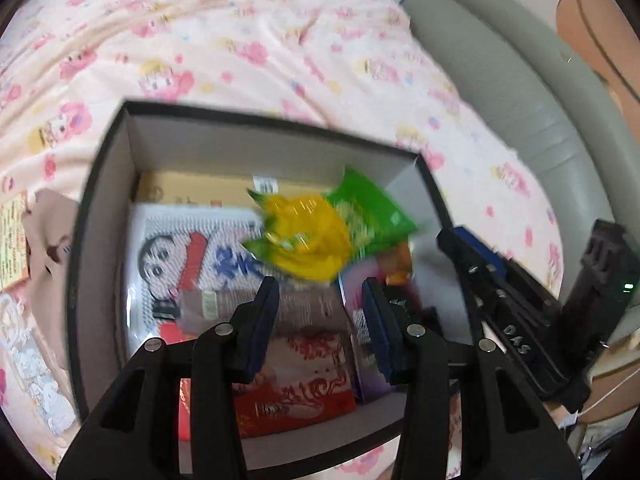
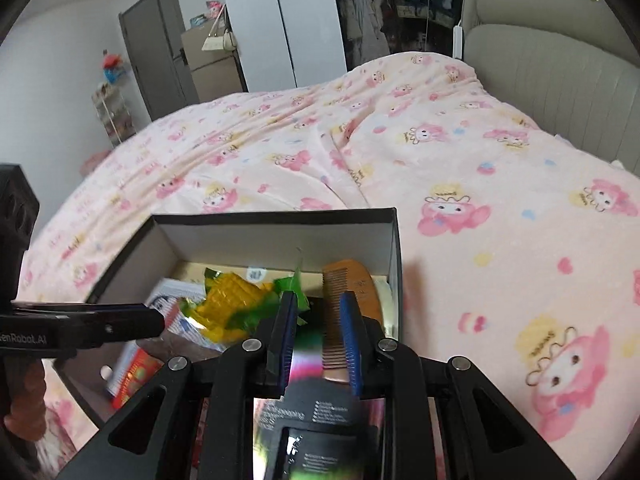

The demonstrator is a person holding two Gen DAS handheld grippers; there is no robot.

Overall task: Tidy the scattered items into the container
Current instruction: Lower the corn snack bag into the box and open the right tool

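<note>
Right now one box (image 1: 100, 208) sits on the bed, on a pink blanket (image 1: 248, 48) with cartoon prints. The box is dark outside and pale inside, and it is full of things. On top lies one yellow and green packet (image 1: 308, 236), blurry in the left wrist view. One green packet (image 1: 372, 204) is just behind it. Under them lie one white packet with a cartoon face (image 1: 176, 252), one red packet (image 1: 304, 384) and one flat tan box (image 1: 192, 190) by the far wall. One brown comb (image 2: 352, 284) leans in the right corner of the box.

There are two claws. The left claw (image 1: 320, 328) hangs over the box with its two blue pads well apart. Nothing is between them.

The right claw (image 2: 318, 340) is over the near right part of the box. Its pads are closer together, with a small gap. The comb's teeth show in that gap, and a black and pink package (image 2: 320, 420) lies below, but I cannot tell if the pads press on anything.

One paper card (image 1: 12, 240) lies on the bed outside the box, to its left.
</note>
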